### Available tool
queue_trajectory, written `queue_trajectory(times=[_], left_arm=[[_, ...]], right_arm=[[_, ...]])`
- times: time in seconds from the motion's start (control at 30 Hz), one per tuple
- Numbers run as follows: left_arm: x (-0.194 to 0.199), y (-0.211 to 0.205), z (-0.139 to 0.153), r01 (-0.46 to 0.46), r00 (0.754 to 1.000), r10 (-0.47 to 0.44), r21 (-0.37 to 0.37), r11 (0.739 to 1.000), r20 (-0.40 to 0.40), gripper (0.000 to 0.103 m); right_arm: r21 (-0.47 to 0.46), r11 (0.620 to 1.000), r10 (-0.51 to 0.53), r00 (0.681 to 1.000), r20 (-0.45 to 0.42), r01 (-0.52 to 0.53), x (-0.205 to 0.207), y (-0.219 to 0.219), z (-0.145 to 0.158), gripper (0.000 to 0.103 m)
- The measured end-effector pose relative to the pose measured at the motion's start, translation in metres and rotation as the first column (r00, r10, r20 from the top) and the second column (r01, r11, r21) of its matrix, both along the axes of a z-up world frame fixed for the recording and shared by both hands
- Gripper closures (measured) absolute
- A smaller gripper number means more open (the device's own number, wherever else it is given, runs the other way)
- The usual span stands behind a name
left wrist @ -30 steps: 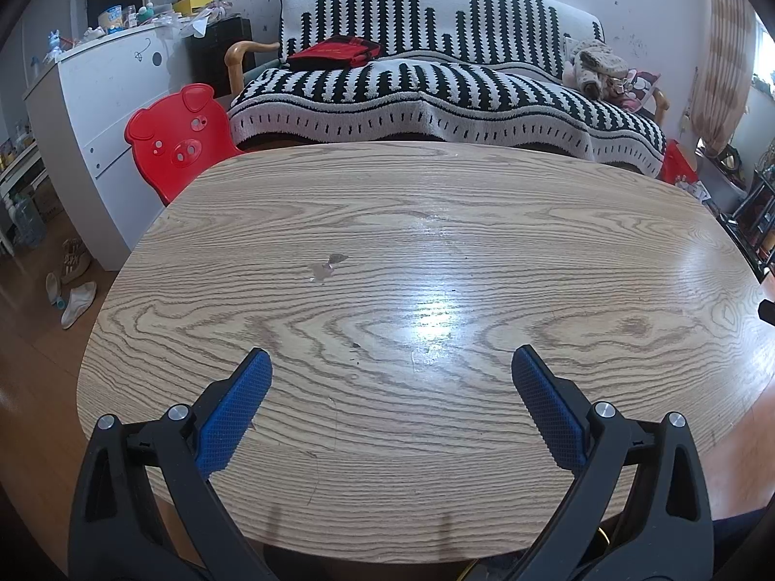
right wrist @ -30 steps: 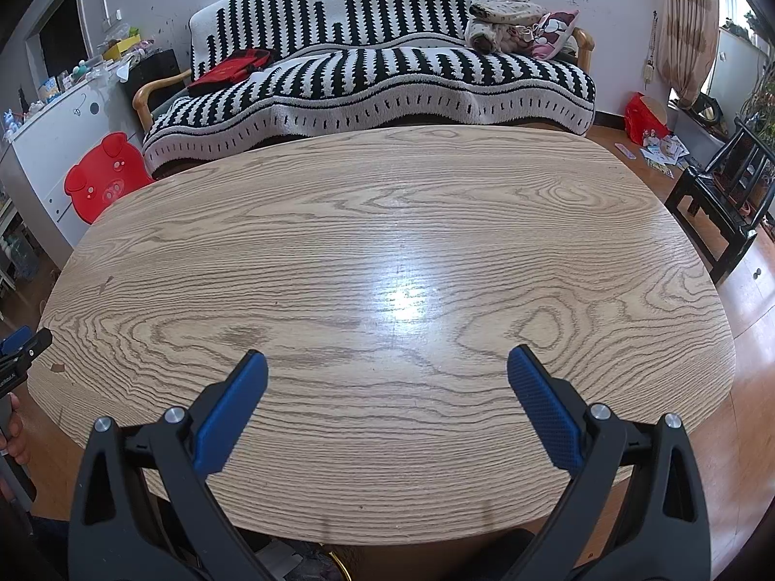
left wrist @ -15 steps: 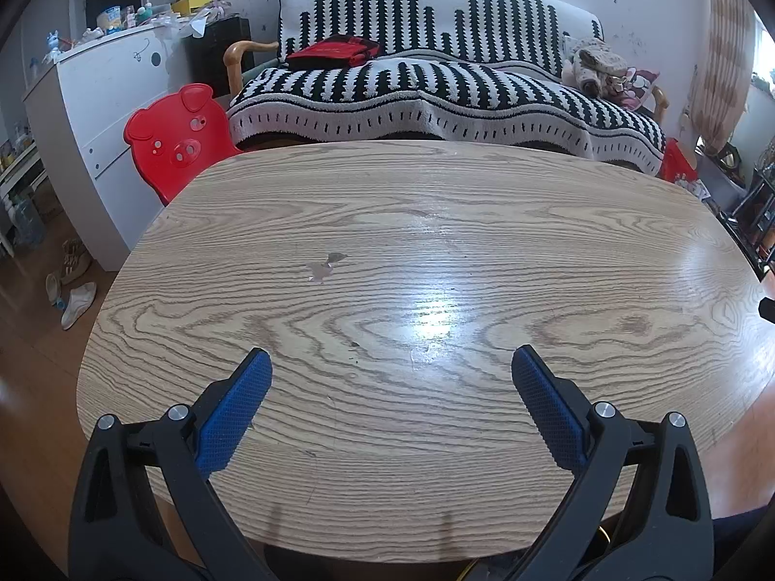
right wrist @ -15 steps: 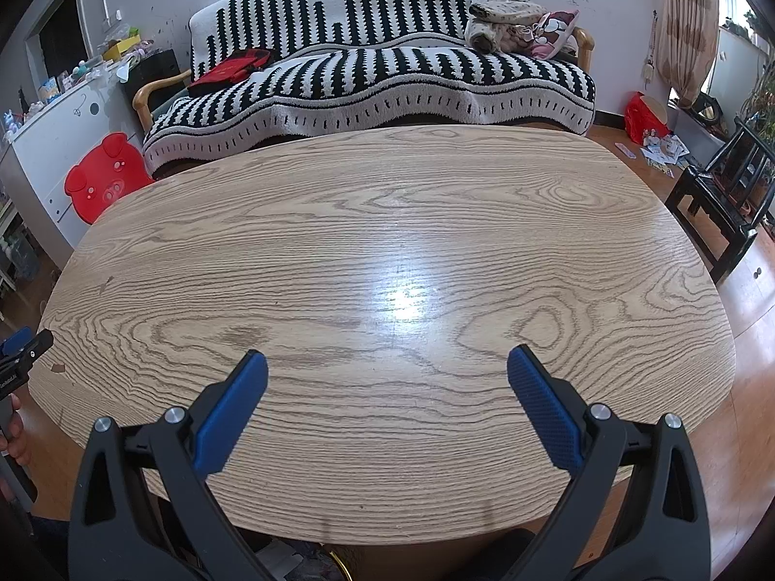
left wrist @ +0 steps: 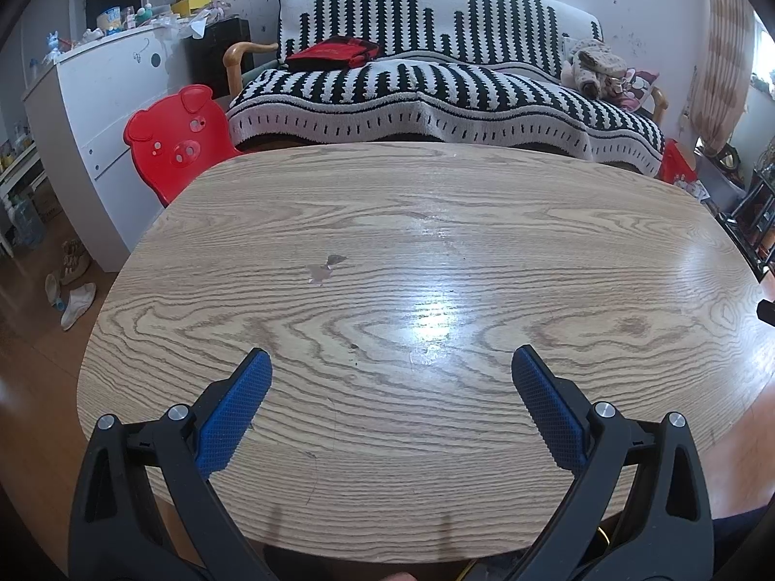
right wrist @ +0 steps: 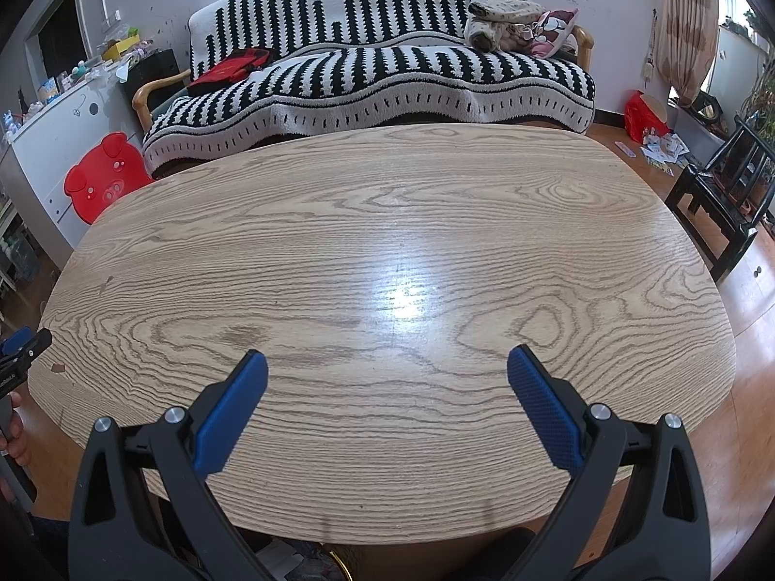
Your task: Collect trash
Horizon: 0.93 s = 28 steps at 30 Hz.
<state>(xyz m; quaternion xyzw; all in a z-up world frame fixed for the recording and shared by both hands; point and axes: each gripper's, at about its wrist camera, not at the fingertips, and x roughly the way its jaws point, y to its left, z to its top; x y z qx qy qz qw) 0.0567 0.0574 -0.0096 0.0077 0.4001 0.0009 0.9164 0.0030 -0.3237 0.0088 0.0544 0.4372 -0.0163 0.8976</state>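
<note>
Left tool (left wrist: 391,368) agape, blue textured pads (left wrist: 235,404), glossy oval wood-grain table (left wrist: 436,252)

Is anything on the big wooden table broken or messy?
Yes, a little. The wooden table has a small chipped patch left of its middle, where the surface looks peeled to grey. No trash lies on it. Both the left gripper and right gripper are open, holding nothing.

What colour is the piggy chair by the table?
The piggy chair is bright red; the left wrist view shows it best.
</note>
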Motion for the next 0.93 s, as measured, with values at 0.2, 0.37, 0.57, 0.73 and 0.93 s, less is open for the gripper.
queue_trajectory(times=[0.2,0.37,0.57,0.73,0.93], left_arm=[[-0.0006,-0.0025,0.0014,0.010,1.000,-0.010,0.017,1.000,0.002,0.007],[-0.0011,-0.0056,0.0030,0.030,1.000,-0.030,0.026,0.999,0.005,0.007],[-0.0033,-0.0077,0.0043,0.040,0.999,-0.040,0.011,0.999,0.011,0.007],[-0.0032,-0.0081,0.0063,0.033,0.999,-0.034,0.039,0.999,0.025,0.007],[0.0044,-0.0100,0.0048,0.046,0.999,-0.047,0.051,0.998,0.012,0.007]], right_arm=[[-0.001,1.000,0.008,1.000,-0.003,-0.008,0.0001,0.0022,-0.0014,0.007],[0.003,1.000,0.004,1.000,-0.003,-0.004,0.0013,0.0001,-0.0012,0.007],[0.008,1.000,0.004,1.000,-0.006,-0.004,0.0015,0.0010,-0.0016,0.007],[0.009,1.000,0.002,1.000,-0.008,-0.002,0.0016,0.0020,-0.0022,0.007],[-0.001,1.000,0.010,1.000,-0.018,-0.010,0.0045,0.0022,-0.0051,0.007]])
